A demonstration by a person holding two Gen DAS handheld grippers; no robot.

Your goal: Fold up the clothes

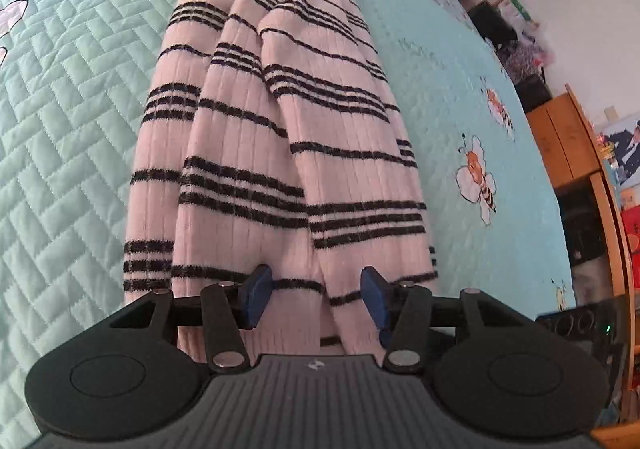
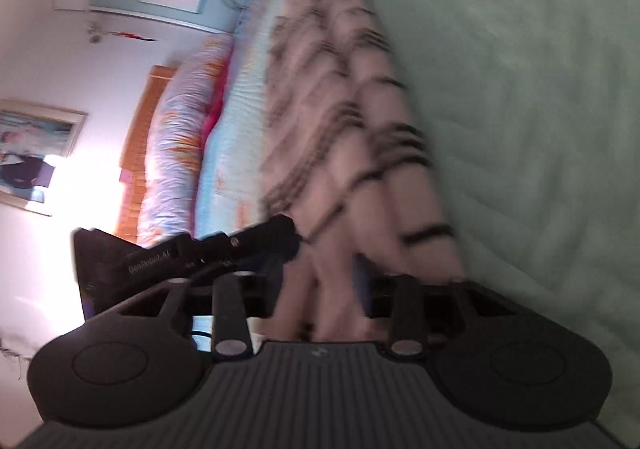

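My left claw [image 1: 316, 299] gaped around the striped sweater [image 1: 280, 121] on the bed [image 1: 68, 81] — right claw's [image 2: 320, 289] grip was too blurred to tell.

The left gripper [image 1: 316, 299] is black with blue pads [image 1: 256, 295], silver screws and a ribbed grey body.

— What carried the garment?
— A bed [image 1: 420, 61] under a pale aqua quilted cover, bees printed on its right part.
— And on it?
— A pink, black-striped knit sweater [image 1: 280, 109] lay bunched lengthwise, running forward from the tongs.
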